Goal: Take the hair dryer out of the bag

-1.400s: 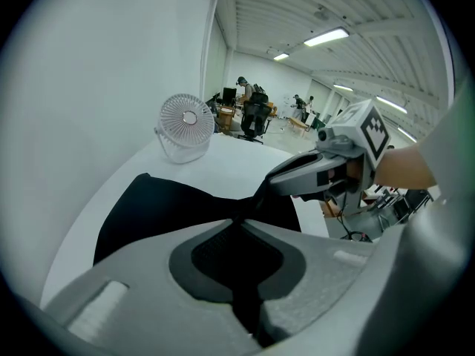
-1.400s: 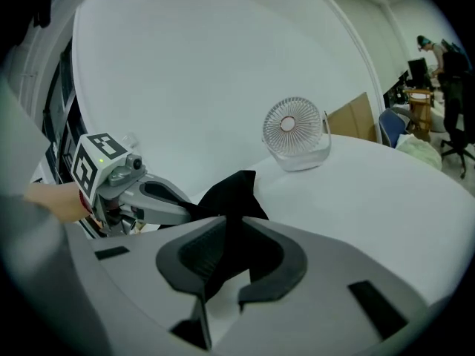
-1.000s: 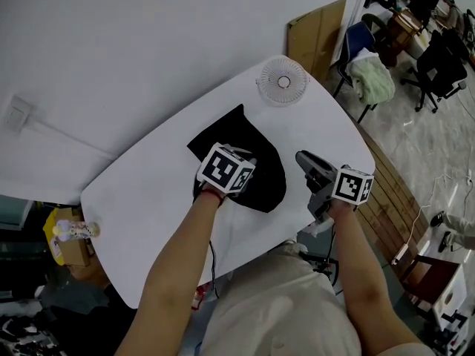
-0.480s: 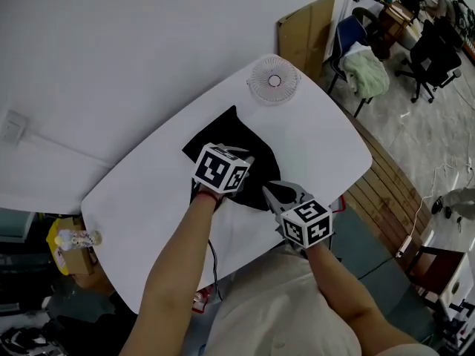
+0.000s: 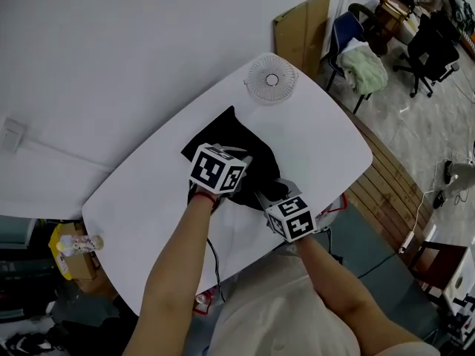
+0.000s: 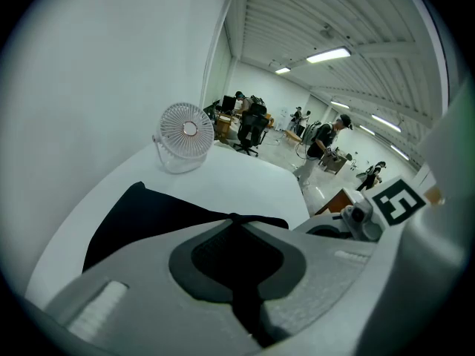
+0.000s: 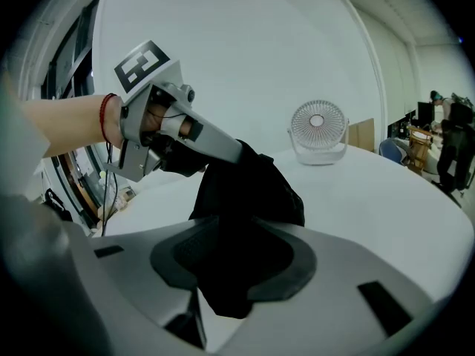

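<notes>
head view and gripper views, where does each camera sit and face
Head view: on the person's head, looking steeply down at the table, black bag, both forearms.
Left gripper view: on the left gripper, along shut jaws pinching the bag, toward the fan.
Right gripper view: on the right gripper, whose jaws have just been opening, bag cloth between; left hand shows.
All share the bag and fan.

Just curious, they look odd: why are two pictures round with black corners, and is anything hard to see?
Left gripper view: a wide-angle lens leaves a black ring and bends the ceiling beams. Right gripper view: same ring; the black bag is a dark mass without detail. Head view: dim, greyish, sharp.
</notes>
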